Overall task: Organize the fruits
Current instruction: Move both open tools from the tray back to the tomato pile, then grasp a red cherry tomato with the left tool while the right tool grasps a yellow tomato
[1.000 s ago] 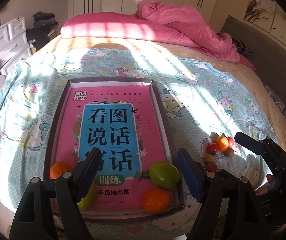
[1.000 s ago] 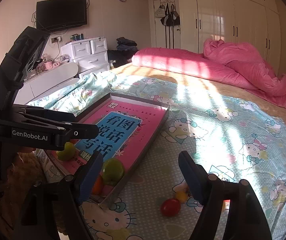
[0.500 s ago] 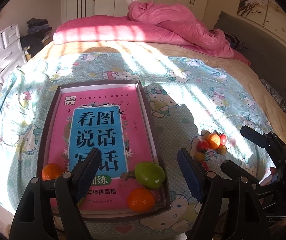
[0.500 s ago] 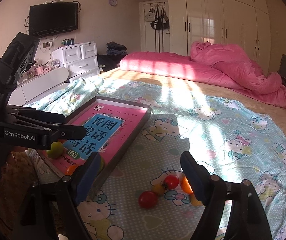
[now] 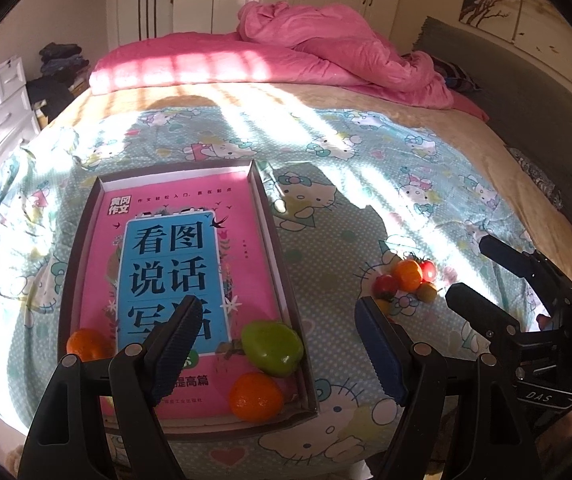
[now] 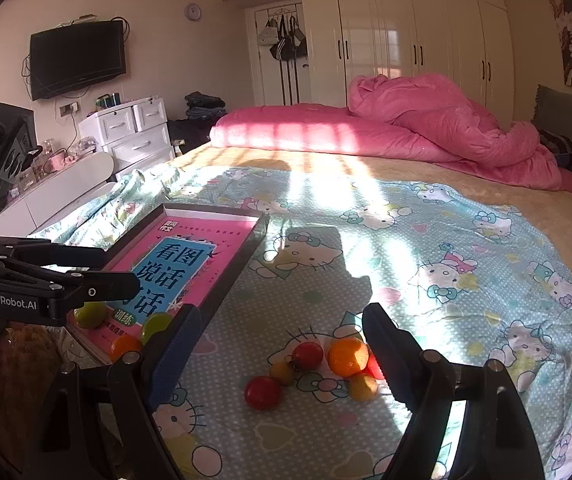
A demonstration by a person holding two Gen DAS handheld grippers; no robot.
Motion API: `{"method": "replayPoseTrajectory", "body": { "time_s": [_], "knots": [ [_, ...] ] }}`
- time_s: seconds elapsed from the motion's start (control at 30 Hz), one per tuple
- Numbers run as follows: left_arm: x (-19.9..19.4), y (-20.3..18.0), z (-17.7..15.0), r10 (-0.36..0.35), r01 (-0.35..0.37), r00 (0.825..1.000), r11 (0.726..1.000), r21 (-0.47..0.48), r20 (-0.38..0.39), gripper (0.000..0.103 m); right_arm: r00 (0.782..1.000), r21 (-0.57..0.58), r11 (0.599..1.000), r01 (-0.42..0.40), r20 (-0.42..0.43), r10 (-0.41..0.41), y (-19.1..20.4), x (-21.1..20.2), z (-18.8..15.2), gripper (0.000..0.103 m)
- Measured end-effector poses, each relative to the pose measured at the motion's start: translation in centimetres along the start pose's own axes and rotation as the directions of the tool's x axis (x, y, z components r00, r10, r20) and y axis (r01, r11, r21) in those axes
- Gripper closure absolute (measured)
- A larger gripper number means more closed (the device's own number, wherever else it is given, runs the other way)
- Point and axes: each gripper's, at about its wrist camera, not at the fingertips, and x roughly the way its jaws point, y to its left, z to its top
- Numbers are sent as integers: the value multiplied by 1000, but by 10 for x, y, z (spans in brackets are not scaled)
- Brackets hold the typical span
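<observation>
Bed (image 6: 485, 240): loose fruits (image 6: 309, 368) lie just ahead of the spread, empty right gripper (image 6: 278, 344); left gripper (image 5: 278, 336), also spread, faces the tray (image 5: 282, 264).

On the bed (image 5: 365, 152): a shallow box (image 5: 274, 248) left of centre, a book (image 5: 190, 256) lying flat inside it. Atop the book's near end: a green fruit (image 5: 272, 347), one orange (image 5: 256, 397) just in front of it, another orange (image 5: 88, 344) at the left corner. Right of the box, well apart, on the sheet: a huddle of cherry tomatoes (image 6: 306, 355) around a third orange (image 6: 347, 356). Behind everything, at the far end: a heaped duvet (image 5: 325, 48).
</observation>
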Motion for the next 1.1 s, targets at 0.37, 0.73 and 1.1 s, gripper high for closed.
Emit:
{"method": "replayPoseTrajectory", "body": {
  "time_s": [0.37,0.73,1.1],
  "knots": [
    [10,-17,-6,-29,30,999,999,34,-26,23,999,76,996,49,-25,-48,-27,-1,-8,20],
    [26,-44,-18,-80,86,994,992,95,-72,23,992,271,956,109,-89,-88,-76,2,-22,20],
    [45,-61,-31,-120,137,985,982,130,-127,23,977,365,912,188,-161,-137,-108,7,-35,20]
  ]
}}
